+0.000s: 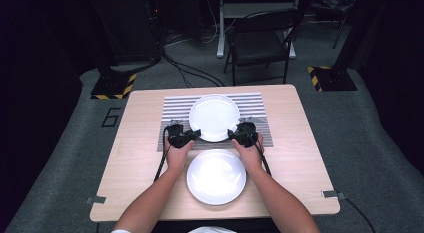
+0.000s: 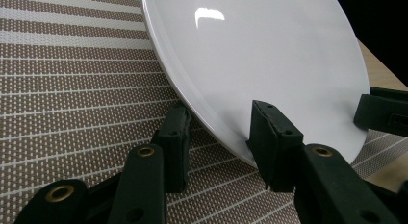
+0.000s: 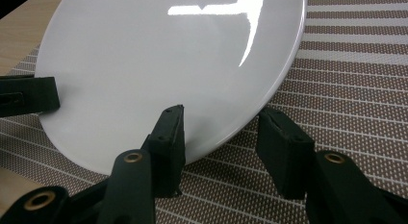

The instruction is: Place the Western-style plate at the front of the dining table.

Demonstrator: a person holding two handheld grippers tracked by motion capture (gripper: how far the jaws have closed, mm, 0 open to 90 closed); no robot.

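While both hands hold low over the striped mat (image 1: 175,110), left gripper (image 1: 186,136) and right gripper (image 1: 241,134) each clamp jaws on opposite near rims of the far white plate (image 1: 215,115); second plate (image 1: 216,176) sits nearer on the tabletop (image 1: 135,158).

dark room, grey carpet floor (image 1: 360,143), black folding chair (image 1: 260,43) behind.

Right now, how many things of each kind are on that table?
White plates: 2, the far plate and the near plate
Striped placemat: 1
Tongs: 2, left and right
Total: 5
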